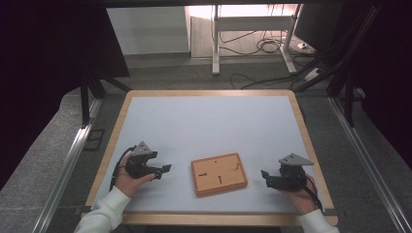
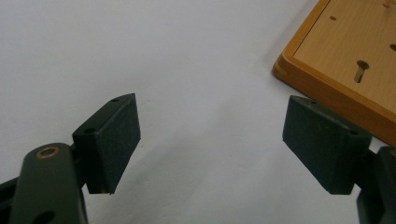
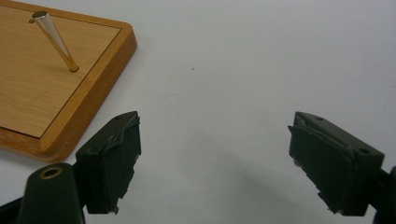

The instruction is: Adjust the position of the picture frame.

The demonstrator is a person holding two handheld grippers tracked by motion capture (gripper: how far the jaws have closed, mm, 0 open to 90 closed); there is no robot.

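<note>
A flat wooden board (image 1: pixel 219 174) with a raised rim lies on the pale table (image 1: pixel 204 126), near the front middle. Thin metal pegs stand in it; one peg (image 3: pixel 55 41) leans up from the board (image 3: pixel 42 84) in the right gripper view. Holes show in the board (image 2: pixel 350 51) in the left gripper view. My left gripper (image 1: pixel 166 169) rests left of the board, open and holding nothing. My right gripper (image 1: pixel 265 174) sits right of the board, also open and holding nothing. Both sets of jaws point toward the board.
The table has a wooden border (image 1: pixel 110 145). Beyond its far edge stand a white desk frame (image 1: pixel 216 39) and loose cables (image 1: pixel 262 46) on the floor. Metal rails (image 1: pixel 68 160) run along both sides.
</note>
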